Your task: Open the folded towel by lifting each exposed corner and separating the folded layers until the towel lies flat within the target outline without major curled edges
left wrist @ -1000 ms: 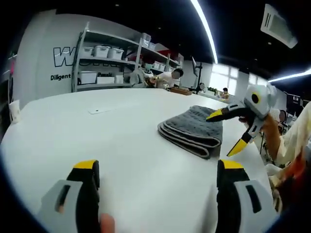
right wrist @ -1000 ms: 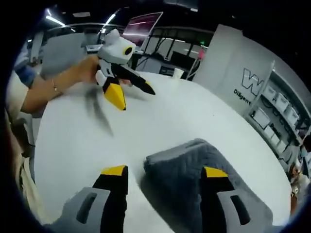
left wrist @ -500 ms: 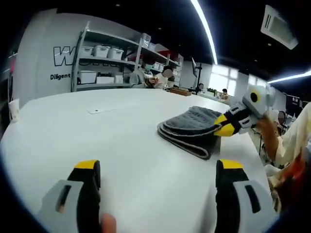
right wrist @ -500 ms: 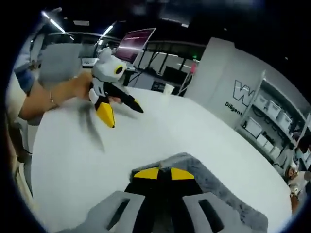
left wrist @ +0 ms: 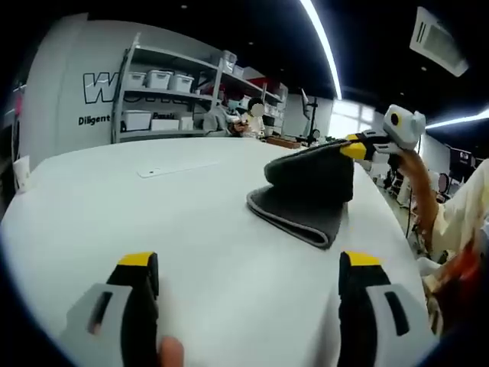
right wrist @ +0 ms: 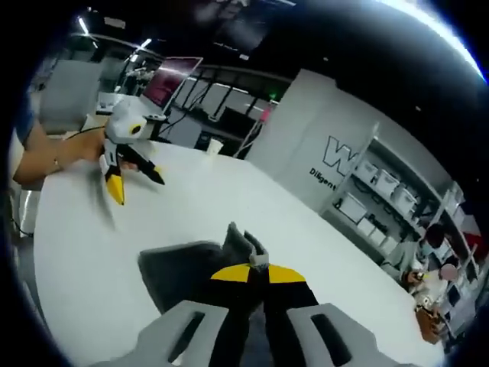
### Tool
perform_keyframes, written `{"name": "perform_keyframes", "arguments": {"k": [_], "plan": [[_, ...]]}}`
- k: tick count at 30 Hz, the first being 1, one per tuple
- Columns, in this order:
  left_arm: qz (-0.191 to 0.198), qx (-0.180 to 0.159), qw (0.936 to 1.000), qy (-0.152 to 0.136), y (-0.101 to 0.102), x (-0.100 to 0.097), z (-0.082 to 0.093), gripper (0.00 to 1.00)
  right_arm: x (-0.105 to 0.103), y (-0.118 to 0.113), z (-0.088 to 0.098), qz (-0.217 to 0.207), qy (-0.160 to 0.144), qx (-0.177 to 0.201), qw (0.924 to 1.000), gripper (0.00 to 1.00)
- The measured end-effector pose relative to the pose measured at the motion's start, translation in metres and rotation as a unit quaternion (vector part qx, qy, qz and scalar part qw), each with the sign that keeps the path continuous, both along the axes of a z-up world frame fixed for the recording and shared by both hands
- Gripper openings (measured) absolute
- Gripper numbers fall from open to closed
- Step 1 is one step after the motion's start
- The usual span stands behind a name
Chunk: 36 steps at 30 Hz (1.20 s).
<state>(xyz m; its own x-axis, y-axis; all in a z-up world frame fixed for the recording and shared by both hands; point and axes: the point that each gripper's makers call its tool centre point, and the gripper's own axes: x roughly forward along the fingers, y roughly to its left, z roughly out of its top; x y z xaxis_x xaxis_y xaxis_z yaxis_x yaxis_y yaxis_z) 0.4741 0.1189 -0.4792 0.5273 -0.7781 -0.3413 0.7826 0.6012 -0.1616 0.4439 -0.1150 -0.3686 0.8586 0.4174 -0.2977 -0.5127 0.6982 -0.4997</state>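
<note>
On the white table point(left wrist: 114, 206), near its far edge, lies the grey towel point(left wrist: 306, 195), top layer now lifted clear of the folds below. Pinched shut on that raised corner: right gripper point(right wrist: 256, 269), where half a second ago still low on the pile. Nearer than the towel, well apart from it, hovers the left gripper point(left wrist: 248, 267), jaws wide apart and empty; first layer separating, most unfolding left, by the look.

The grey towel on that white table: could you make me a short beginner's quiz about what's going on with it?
1. True or false: the right tool is shut on the towel.
2. The left tool is: A) gripping the towel, B) open above the bare table, C) pressing the towel flat.
3. Fill in: the towel's top layer is ___ off the layers beneath.

Key: 1 true; 2 B; 3 lifted.
</note>
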Motion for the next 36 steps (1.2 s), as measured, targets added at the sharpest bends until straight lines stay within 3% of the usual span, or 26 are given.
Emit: {"name": "perform_keyframes", "arguments": {"k": [8,13,19,28,36], "plan": [[-0.001,0.008,1.0000,0.003,-0.001,-0.001,-0.004,0.96,0.003,-0.063,0.047,-0.066,-0.046,0.005,0.9968,0.00],[-0.002,0.011,0.9999,0.002,-0.001,-0.002,-0.005,0.96,0.002,-0.113,0.079,-0.121,-0.077,-0.001,0.9897,0.00],[-0.001,0.016,0.9999,0.005,-0.001,-0.002,-0.008,0.96,0.000,-0.151,0.106,-0.160,-0.098,-0.008,0.9822,0.00],[0.000,0.019,0.9998,0.004,0.000,-0.002,-0.008,0.96,0.000,-0.203,0.125,-0.213,-0.112,-0.044,0.9696,0.00],[-0.001,0.019,0.9998,0.004,0.001,0.001,-0.008,0.96,0.004,-0.264,0.122,-0.277,-0.111,-0.047,0.9532,0.00]]}}
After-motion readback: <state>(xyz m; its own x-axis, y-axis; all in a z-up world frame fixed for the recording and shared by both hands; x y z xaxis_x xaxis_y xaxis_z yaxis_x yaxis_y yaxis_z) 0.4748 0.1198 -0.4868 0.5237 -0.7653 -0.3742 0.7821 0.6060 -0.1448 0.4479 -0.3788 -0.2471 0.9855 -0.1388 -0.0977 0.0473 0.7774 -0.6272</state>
